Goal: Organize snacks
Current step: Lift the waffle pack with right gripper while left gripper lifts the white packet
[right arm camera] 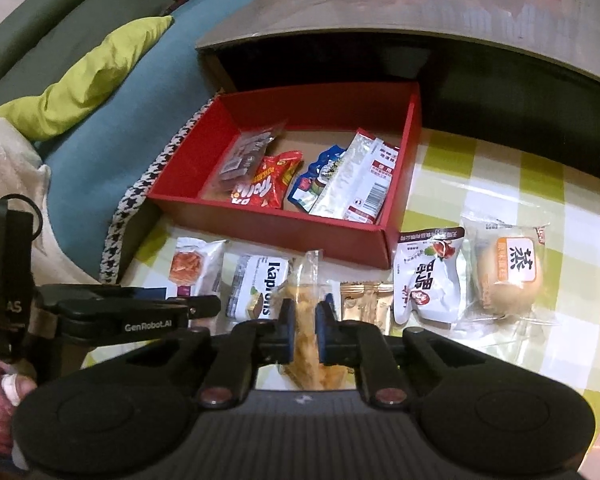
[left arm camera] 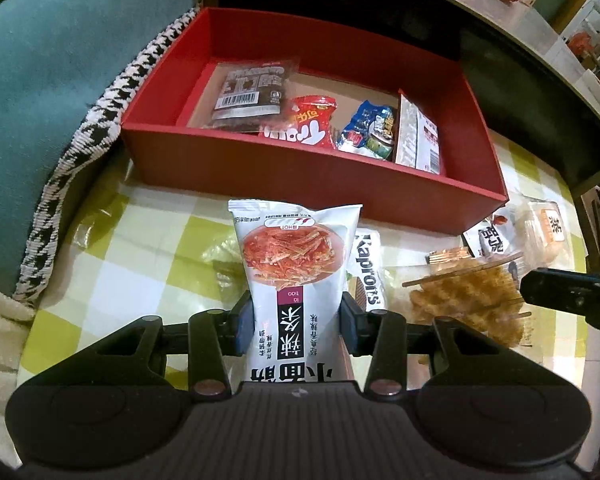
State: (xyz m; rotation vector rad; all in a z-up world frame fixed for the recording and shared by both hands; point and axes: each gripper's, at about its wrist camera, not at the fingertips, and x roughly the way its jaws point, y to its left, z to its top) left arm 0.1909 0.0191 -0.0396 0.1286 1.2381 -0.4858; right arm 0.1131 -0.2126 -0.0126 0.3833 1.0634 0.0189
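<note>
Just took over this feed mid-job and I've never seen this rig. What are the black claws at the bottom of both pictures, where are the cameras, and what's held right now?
There is no robot arm: a person carries a two-finger gripper in each hand, and a fisheye camera on each one looks forward along its fingers.

The left wrist view shows the left gripper shut on a white spicy-strip packet. The right wrist view shows the right gripper shut on a clear packet of golden fried snack; the left gripper appears at its left edge.

Ahead of both is a red box on a yellow-checked tablecloth, already holding four packets. Still on the cloth beside it: a Kaprions wafer pack, a small tan sachet, a white pouch with red print and a wrapped bun.
</note>
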